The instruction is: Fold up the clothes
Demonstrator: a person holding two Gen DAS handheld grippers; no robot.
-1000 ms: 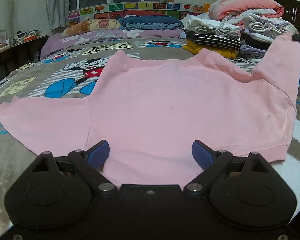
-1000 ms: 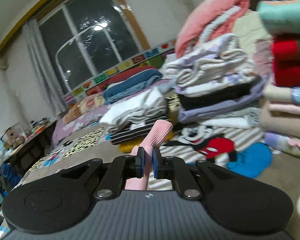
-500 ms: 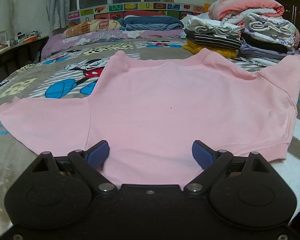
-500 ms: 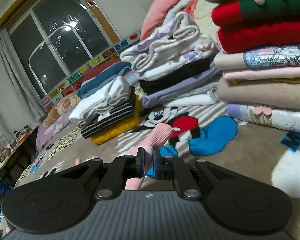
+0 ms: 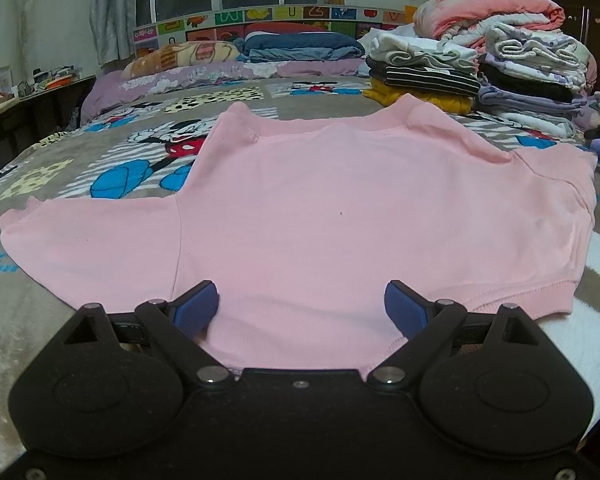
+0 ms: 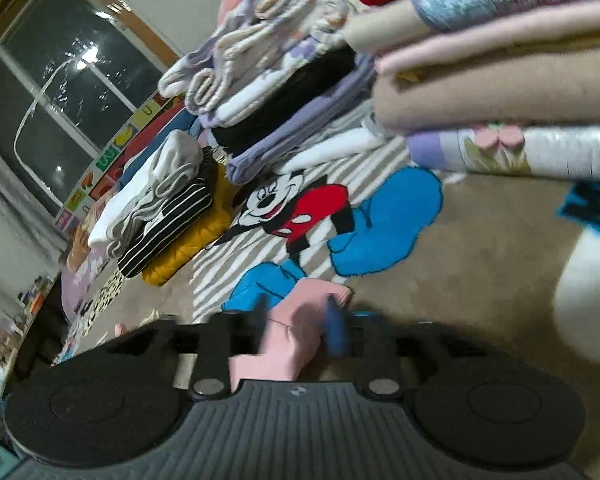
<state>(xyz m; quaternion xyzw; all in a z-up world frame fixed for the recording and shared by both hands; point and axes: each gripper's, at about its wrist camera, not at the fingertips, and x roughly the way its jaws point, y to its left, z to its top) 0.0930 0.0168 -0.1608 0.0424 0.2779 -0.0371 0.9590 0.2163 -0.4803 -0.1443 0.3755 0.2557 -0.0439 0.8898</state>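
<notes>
Now the pink sweatshirt [image 5: 340, 216] is lying spread flat on the bed [image 5: 60, 168], its hem reaching between the left gripper [image 5: 300, 308] jaws, which are standing wide apart and gripping nothing. The right gripper [image 6: 300, 320] jaws have just been opening, with the pink sleeve [image 6: 292, 340] lying loose between them (blurred). Folded clothes stacks [image 6: 260, 92] are crowding the bed just beyond, near the cartoon-mouse blanket [image 6: 300, 216].
</notes>
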